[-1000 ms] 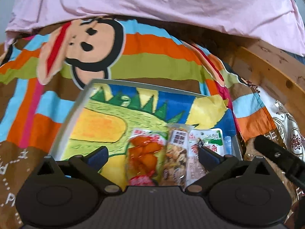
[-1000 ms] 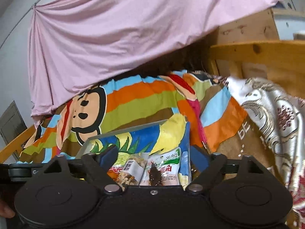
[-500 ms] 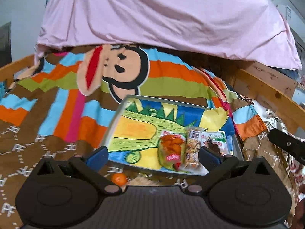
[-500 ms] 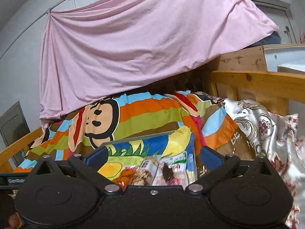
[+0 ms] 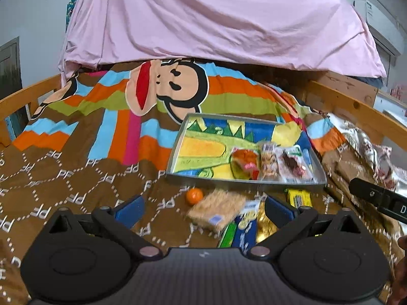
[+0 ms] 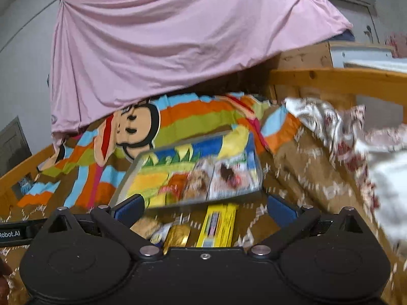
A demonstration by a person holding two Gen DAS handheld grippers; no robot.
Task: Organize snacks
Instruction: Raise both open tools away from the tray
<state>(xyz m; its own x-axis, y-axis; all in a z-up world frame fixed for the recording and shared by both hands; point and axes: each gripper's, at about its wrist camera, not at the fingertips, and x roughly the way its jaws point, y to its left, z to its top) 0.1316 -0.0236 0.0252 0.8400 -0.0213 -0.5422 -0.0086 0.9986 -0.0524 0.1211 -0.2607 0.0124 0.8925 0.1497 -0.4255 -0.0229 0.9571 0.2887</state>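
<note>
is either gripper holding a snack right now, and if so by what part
Nothing is held. The left gripper and right gripper are both open, with only loose snacks on the blanket showing between their fingers, near the tray.

Even, diffuse indoor light is seen in both views, with no single source made out; colours are rendered saturated and bright. Strong fisheye curvature is shown, and the corners are cut off in black. Motion blur is spread over the right wrist view, worst on the patterned white cloth [image 6: 356, 137] at the right edge and on the tray [image 6: 193, 172]. In the left wrist view, the snack packets [image 5: 269, 164] are softened, while the pink sheet [image 5: 216, 17] is kept sharp. Only faint shadows are cast.
</note>
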